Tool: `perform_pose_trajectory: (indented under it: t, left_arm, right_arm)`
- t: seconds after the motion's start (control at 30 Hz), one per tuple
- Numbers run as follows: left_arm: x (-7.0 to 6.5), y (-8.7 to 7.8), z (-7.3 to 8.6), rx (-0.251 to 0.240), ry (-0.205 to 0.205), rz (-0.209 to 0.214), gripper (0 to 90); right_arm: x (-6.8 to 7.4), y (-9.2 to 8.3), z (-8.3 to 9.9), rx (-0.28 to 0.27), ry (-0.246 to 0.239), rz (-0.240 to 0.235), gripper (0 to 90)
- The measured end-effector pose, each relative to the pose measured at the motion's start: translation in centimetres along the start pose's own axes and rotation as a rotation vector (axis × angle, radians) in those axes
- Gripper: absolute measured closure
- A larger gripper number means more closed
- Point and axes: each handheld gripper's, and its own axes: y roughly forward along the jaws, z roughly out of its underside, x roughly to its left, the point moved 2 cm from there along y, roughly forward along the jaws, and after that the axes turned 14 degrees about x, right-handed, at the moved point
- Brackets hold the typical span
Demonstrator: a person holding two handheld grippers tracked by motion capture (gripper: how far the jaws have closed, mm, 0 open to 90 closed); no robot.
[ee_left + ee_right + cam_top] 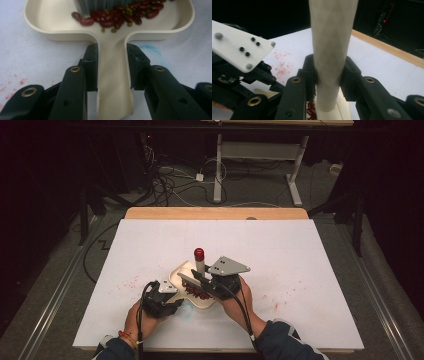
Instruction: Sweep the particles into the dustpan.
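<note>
A cream dustpan (pixel 178 271) lies on the white board, holding red kidney beans (pixel 117 18) mixed with small green ones. My left gripper (pixel 112 50) is shut on the dustpan's flat handle (pixel 113 80); in the high view the left gripper (pixel 172 303) sits at the pan's near left. My right gripper (pixel 328 72) is shut on the cream handle (pixel 332 37) of a brush that stands upright, red-capped (pixel 199 253), over the pan. Its grey bristles (pixel 95 5) rest among the beans at the pan's far side. In the high view the right gripper (pixel 204 280) is just right of the pan.
Red stains (pixel 131 282) speckle the board left of the pan, and fainter ones lie to the right. A wooden table edge (pixel 215 213) runs along the far side. Beyond it are floor cables (pixel 170 180) and a white desk frame (pixel 218 170).
</note>
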Motion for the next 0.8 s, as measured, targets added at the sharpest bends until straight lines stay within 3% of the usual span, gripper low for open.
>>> perform_pose_trajectory:
  t: [0.33,0.4,0.53,0.6,0.67,0.7,0.73,0.8]
  left_arm:
    - [-0.1,0.0,0.1,0.002,0.009,-0.006,63.4]
    - [-0.1,-0.1,0.2,0.005,0.013,-0.006,63.3]
    - [-0.1,-0.2,0.5,0.002,-0.003,0.001,63.4]
    - [-0.1,-0.2,0.6,0.002,-0.005,0.002,63.4]
    - [-0.1,-0.3,0.7,0.001,-0.007,0.005,63.4]
    - [-0.1,-0.2,0.7,0.001,-0.004,0.005,63.4]
    - [-0.1,-0.2,0.8,0.003,-0.005,0.007,63.4]
    - [-0.1,-0.3,0.8,0.004,-0.006,0.008,63.4]
  right_arm:
    - [-0.9,-1.8,0.0,-0.022,-0.03,-0.004,71.1]
    - [-1.8,-2.7,-0.1,-0.04,-0.025,-0.013,71.1]
    - [-4.0,-4.5,-0.3,-0.073,-0.009,0.041,71.0]
    - [-4.6,-4.7,-0.2,-0.076,0.003,0.052,71.0]
    - [-6.5,-5.4,0.1,-0.083,0.044,0.086,71.0]
    - [-6.5,-5.4,0.1,-0.083,0.044,0.086,71.0]
    - [-7.5,-5.5,0.4,-0.076,0.056,0.117,71.0]
    - [-7.8,-5.5,0.5,-0.071,0.062,0.127,71.0]
